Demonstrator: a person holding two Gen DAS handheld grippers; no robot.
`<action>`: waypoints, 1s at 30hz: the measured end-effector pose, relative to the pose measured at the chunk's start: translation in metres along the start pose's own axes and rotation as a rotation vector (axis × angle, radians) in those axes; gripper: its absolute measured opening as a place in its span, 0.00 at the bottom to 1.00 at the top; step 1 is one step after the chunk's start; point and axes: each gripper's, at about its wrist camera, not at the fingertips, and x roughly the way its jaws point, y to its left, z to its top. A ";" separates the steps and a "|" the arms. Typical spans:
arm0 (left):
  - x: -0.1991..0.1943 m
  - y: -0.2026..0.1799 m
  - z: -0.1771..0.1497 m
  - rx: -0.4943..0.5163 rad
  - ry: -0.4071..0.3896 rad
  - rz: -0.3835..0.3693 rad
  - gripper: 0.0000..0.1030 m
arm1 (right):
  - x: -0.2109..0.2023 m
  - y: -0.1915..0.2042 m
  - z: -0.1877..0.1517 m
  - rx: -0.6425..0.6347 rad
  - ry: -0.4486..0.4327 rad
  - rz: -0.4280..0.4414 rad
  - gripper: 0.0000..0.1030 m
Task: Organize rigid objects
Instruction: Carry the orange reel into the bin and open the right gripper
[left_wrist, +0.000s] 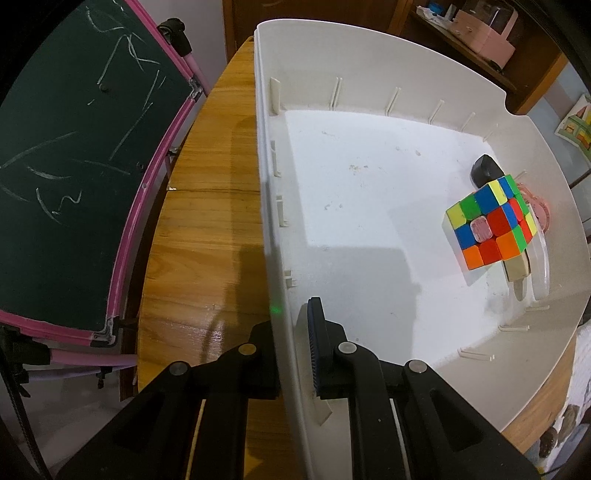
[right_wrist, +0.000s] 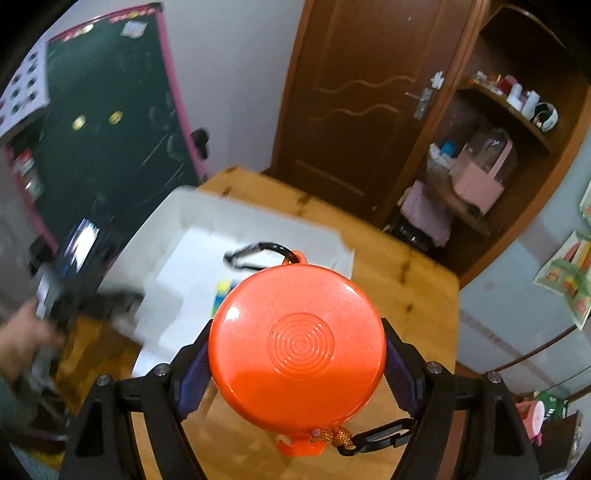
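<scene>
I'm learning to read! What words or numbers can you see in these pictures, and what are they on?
No words or numbers can be read.
Chalkboard: only chalk scribbles, no letters.
Sheet on the chalkboard's corner: rows of dark dots, too blurred.
Wall posters: coloured pictures, print too small.
Orange case: only raised rings.
Cube: plain coloured squares.

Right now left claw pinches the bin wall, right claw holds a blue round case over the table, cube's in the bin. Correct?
One error: the round case in the right claw is orange, not blue, per the right wrist view. The rest holds: left claw pinches the bin wall, and the cube sits inside.
</scene>
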 end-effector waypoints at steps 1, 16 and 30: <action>0.000 0.001 0.000 -0.006 -0.001 -0.003 0.12 | 0.009 -0.005 0.011 0.012 -0.004 -0.005 0.79; -0.002 0.000 -0.004 -0.028 -0.012 0.001 0.13 | 0.192 -0.015 0.032 0.150 0.175 -0.009 0.79; -0.009 -0.006 -0.009 -0.021 -0.033 0.030 0.13 | 0.208 0.005 0.023 0.065 0.230 0.018 0.79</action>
